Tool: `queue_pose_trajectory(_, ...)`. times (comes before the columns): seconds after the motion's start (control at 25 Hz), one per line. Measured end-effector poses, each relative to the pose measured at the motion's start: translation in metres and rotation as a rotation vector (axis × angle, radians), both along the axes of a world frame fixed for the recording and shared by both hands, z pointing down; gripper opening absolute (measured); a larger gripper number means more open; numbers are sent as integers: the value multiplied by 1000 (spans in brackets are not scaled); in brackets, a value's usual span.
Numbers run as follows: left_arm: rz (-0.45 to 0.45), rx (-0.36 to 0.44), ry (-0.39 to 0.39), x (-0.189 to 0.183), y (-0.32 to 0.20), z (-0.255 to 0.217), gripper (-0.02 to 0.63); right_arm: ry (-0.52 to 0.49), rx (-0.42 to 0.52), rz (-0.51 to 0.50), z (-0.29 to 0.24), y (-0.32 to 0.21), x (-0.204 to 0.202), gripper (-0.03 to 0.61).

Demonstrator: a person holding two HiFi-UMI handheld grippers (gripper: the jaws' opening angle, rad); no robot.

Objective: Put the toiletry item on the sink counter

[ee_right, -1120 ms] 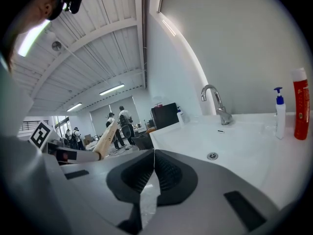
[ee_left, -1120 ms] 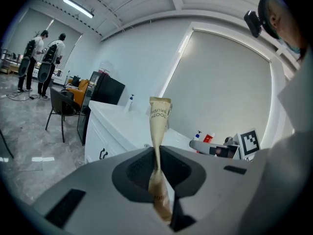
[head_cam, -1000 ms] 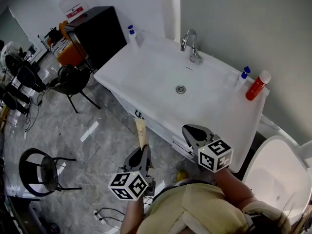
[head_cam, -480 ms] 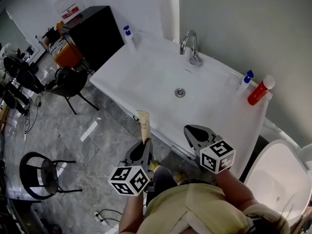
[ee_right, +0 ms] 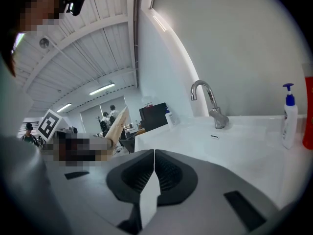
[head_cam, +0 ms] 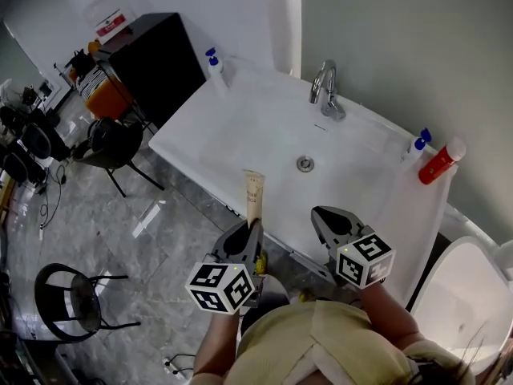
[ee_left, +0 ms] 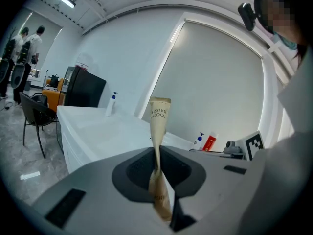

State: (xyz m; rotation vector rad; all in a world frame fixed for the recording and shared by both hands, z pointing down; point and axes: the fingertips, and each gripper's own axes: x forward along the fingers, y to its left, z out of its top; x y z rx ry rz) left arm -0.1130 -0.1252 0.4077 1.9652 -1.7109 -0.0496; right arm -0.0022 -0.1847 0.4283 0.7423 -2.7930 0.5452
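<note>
My left gripper [head_cam: 250,233] is shut on a beige paper toothbrush packet [head_cam: 254,195], which stands upright out of the jaws with its top over the front edge of the white sink counter [head_cam: 232,127]. In the left gripper view the packet [ee_left: 159,119] is pinched at its lower half between the jaws [ee_left: 157,168], with the counter [ee_left: 98,126] beyond. My right gripper [head_cam: 325,219] hovers at the counter's front edge, right of the packet. Its jaws [ee_right: 154,165] are shut with nothing between them.
A chrome faucet [head_cam: 326,87] and a drain [head_cam: 304,164] sit mid-counter. A red bottle [head_cam: 441,161] and a blue-pump bottle [head_cam: 415,147] stand at the right end, another pump bottle [head_cam: 213,61] at the back left. A black cabinet [head_cam: 152,54] and chairs [head_cam: 112,139] stand left.
Both grippers have come closer to the sink. The left one carried the packet forward, so its top now overlaps the counter's front edge. The right gripper stayed shut.
</note>
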Motion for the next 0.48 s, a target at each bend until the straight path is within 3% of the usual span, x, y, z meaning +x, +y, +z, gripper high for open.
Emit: queue_pose_trajectory(0.48,42,-36,13,-87,-48,-1,64,15,-15,71,-4,-46,-78,28)
